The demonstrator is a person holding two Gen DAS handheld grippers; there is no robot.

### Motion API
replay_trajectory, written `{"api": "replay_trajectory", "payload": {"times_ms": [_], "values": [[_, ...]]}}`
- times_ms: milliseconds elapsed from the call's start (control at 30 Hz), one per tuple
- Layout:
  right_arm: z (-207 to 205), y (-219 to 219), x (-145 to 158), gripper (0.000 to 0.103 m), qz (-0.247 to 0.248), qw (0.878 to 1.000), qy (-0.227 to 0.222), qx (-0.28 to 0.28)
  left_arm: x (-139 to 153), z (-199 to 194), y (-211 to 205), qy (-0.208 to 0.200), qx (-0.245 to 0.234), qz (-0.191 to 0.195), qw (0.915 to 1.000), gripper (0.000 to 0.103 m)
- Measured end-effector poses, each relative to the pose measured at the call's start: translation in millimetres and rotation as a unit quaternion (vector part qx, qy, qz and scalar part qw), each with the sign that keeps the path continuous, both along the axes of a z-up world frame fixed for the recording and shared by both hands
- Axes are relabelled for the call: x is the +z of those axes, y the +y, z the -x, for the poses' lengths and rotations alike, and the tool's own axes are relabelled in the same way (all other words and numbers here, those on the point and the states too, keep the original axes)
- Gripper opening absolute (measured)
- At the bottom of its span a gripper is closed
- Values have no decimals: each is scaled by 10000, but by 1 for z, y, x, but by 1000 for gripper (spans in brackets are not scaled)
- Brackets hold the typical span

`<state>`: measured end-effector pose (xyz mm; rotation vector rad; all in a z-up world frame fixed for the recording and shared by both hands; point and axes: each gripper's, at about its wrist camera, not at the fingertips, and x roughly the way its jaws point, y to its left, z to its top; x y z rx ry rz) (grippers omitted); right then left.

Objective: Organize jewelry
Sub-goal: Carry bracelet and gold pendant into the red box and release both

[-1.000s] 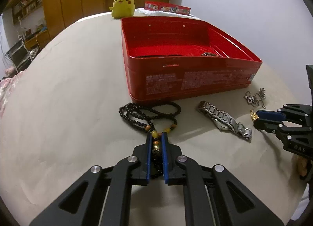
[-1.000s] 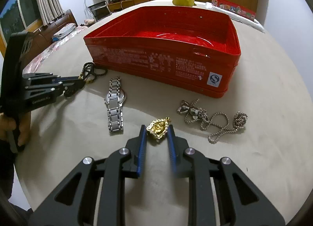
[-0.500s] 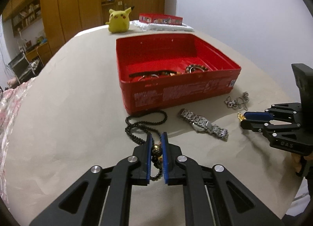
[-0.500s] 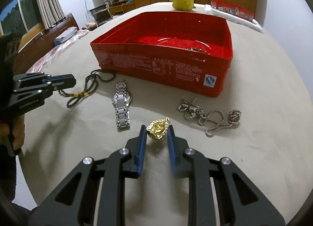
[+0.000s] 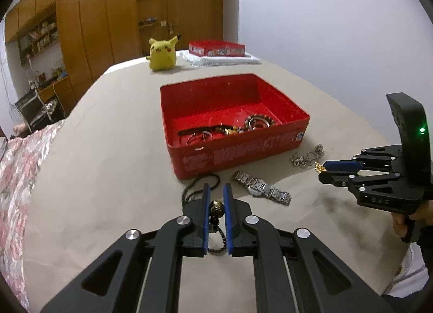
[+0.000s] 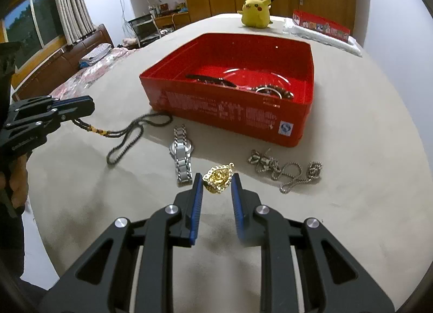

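The black plastic body of the right gripper (image 5: 328,171) carried the raised letters "DAS". The near side wall of the red rectangular metal tin (image 6: 224,108) bore blocks of white printed text too small to read, and at its right end a round blue-and-white mark resembling an "S".

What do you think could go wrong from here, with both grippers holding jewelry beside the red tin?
The black bead necklace hangs from the left gripper with its loop trailing on the table beside the silver watch; it might drag the watch or catch the red tin rim. The gold pendant sits at the right gripper fingertips and could slip out.
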<state>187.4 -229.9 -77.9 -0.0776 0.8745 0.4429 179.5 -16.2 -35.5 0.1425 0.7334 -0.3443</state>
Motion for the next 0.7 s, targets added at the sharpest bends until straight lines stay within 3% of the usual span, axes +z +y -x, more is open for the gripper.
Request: {"api": "replay_trajectory", "payload": {"times_ms": [700], "values": [[-8, -3, 61, 20, 212, 9984, -500, 169, 62, 5, -7, -493, -241, -57, 9985, 9]]}}
